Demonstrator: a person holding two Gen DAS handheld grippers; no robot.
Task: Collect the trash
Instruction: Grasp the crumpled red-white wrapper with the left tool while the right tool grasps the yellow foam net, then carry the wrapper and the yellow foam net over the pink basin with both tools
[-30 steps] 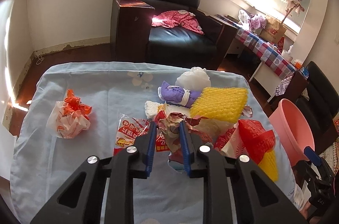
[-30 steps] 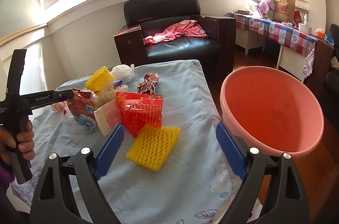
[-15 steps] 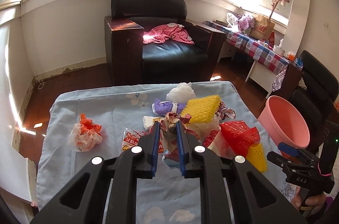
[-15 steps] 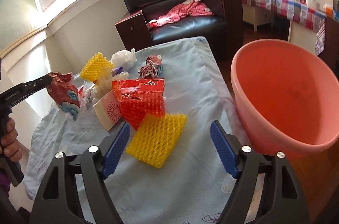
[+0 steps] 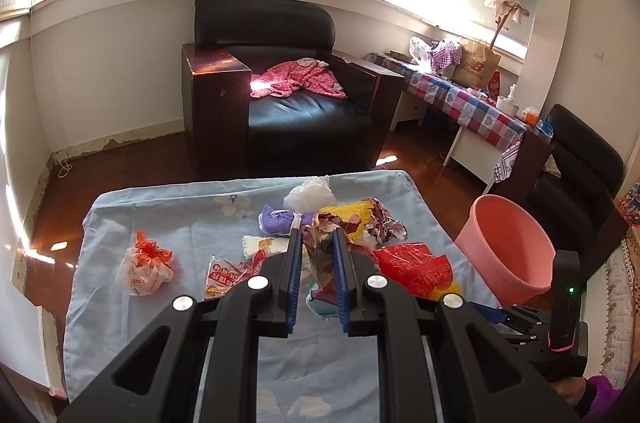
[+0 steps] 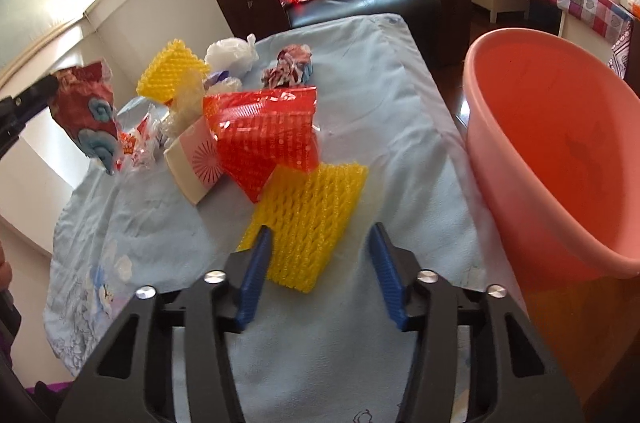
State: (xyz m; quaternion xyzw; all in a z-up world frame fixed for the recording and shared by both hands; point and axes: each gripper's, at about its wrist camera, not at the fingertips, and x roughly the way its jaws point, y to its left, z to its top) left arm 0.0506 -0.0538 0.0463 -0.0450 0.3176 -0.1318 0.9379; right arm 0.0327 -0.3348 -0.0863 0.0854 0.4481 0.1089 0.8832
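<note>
My left gripper (image 5: 316,243) is shut on a crumpled red and blue wrapper (image 5: 322,265), held above the table; the wrapper also shows in the right wrist view (image 6: 86,111) at far left. My right gripper (image 6: 322,243) is open, its fingers either side of a yellow foam net (image 6: 310,219) lying on the blue cloth. A pink basin (image 6: 560,151) stands just right of the table edge, also in the left wrist view (image 5: 506,251). A red net bag (image 6: 266,139), a second yellow net (image 6: 170,73) and other wrappers lie behind.
A blue cloth covers the table (image 5: 168,219). An orange and white bag (image 5: 146,265), a printed wrapper (image 5: 228,273), a purple item (image 5: 278,219) and a white bag (image 5: 310,195) lie on it. A black armchair (image 5: 280,95) stands behind, a checked side table (image 5: 468,103) to the right.
My left gripper has risen and pulled back with the wrapper in it. My right gripper has moved forward and lower over the yellow net, its fingers narrowing around it.
</note>
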